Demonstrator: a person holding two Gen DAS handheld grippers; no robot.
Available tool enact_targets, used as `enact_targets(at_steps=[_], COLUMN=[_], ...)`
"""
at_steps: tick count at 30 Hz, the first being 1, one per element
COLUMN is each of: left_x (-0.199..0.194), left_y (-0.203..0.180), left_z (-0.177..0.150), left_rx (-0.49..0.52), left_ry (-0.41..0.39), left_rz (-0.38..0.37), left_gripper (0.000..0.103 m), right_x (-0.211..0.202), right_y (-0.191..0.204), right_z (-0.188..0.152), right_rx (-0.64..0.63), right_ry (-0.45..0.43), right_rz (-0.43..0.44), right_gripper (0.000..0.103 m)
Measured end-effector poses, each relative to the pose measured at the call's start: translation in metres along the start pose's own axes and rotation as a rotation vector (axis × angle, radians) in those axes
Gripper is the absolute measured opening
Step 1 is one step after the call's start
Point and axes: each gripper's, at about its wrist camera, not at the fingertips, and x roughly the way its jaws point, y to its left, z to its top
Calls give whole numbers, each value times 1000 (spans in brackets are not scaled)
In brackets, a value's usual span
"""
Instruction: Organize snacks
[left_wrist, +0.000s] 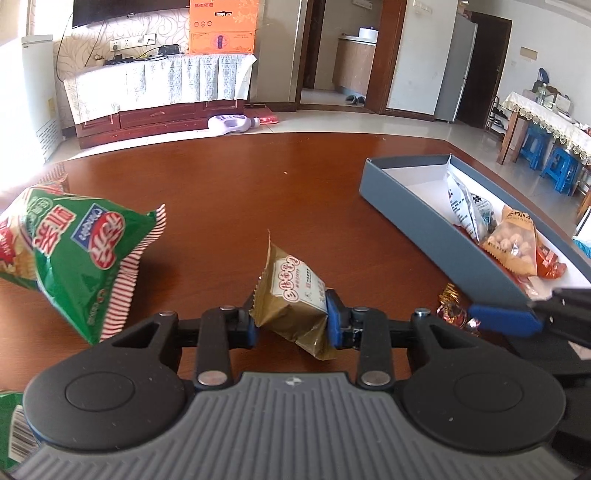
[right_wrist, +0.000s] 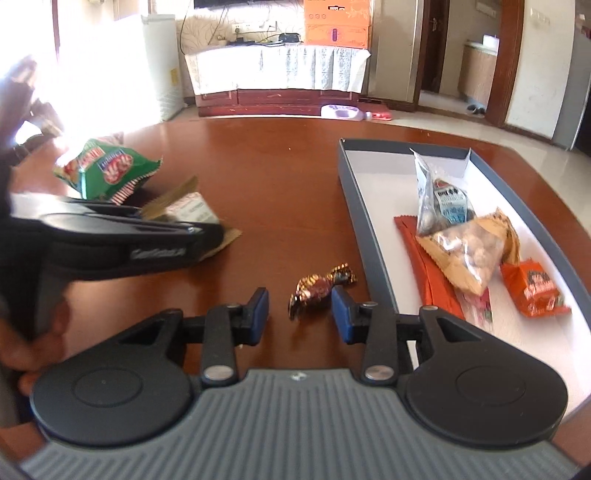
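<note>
My left gripper (left_wrist: 291, 317) is shut on a gold-brown snack packet (left_wrist: 291, 291) just above the brown table; the packet also shows in the right wrist view (right_wrist: 184, 206). A green chip bag (left_wrist: 74, 251) lies to its left. My right gripper (right_wrist: 299, 314) is open, its fingers either side of a dark foil-wrapped candy (right_wrist: 317, 288) on the table. The grey box (right_wrist: 354, 206) with a white inside stands to the right and holds several snacks: a clear nut bag (right_wrist: 439, 199), a tan peanut bag (right_wrist: 472, 251) and orange packets (right_wrist: 532, 288).
The brown table (left_wrist: 258, 184) runs far back, with its edge beyond. The left gripper body (right_wrist: 110, 240) crosses the left of the right wrist view. A TV cabinet, a doorway and blue stools stand in the room behind.
</note>
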Motion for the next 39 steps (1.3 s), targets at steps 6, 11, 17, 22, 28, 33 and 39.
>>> enact_targets(at_steps=[6,11,17,22,28,33,39], left_x=[-3,-4,0,-1,0,0,-3], left_y=[11,9,-4,-8,-12,-17,-22], left_z=[-3,-5,-9,-12,-13,-12,-8], left_rx=[-5,17,50,72,67,65,76], left_ry=[-1,-5,-13,-24,-33,-56,-98], left_rz=[-3,3,14,26,56,91,108], left_gripper=[40,40,40,39,37,34,31], right_x=[8,2,-15,-37,-55,-64,-75], right_y=[1,-9,-5,-8,-6,-10,-14], right_z=[2,3,-5,1,8,8,9], right_rx=[-60,-54,-71,-29,-38,-42,-46], right_ry=[-2,-9,-10,-78,-110,-129,-153], right_rz=[9,54,119,180,236,249,258], right_gripper=[36,25,25,25,25,25,25])
